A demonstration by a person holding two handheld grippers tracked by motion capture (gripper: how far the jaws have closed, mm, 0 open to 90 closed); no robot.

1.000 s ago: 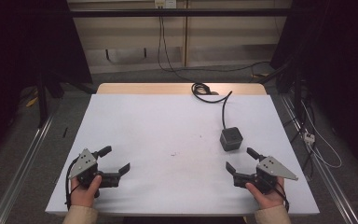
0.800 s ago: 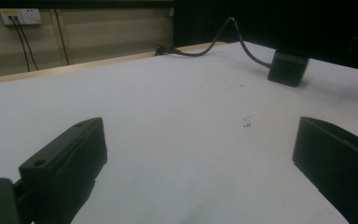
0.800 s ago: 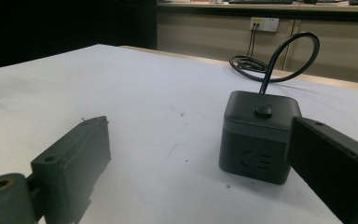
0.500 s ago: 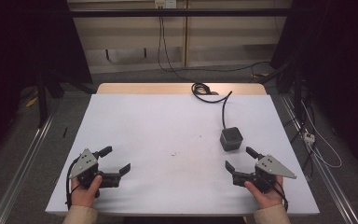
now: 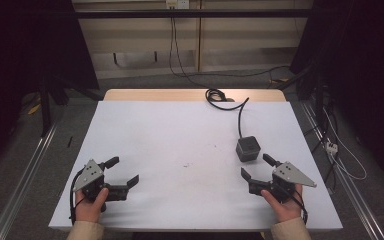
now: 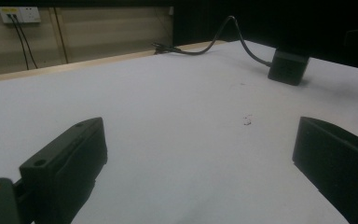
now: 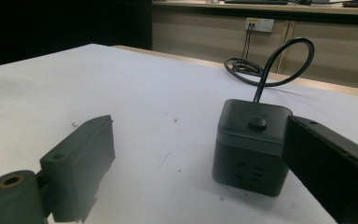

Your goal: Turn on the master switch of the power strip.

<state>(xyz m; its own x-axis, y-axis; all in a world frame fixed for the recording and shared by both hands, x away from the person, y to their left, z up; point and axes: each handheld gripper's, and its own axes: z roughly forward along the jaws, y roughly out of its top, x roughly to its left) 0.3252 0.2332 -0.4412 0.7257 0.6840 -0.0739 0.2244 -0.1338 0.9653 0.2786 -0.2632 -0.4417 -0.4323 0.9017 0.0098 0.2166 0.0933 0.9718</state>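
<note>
A dark grey cube-shaped power socket (image 5: 248, 148) with a button on top sits on the white table (image 5: 180, 135), right of centre. Its black cable (image 5: 227, 102) coils toward the table's far edge. My right gripper (image 5: 256, 167) rests open just in front of the cube; in the right gripper view the cube (image 7: 251, 145) stands close ahead, partly behind the right jaw, with the right gripper (image 7: 205, 154) empty. My left gripper (image 5: 122, 171) lies open near the front left corner. In the left gripper view the cube (image 6: 287, 66) is far off and the left gripper (image 6: 200, 154) holds nothing.
The tabletop carries small dark specks (image 5: 186, 164) near its middle. A wall outlet (image 5: 176, 4) with plugged cables is behind the table. Metal rails (image 5: 25, 170) run along the floor on both sides, and loose cables (image 5: 337, 155) lie at the right.
</note>
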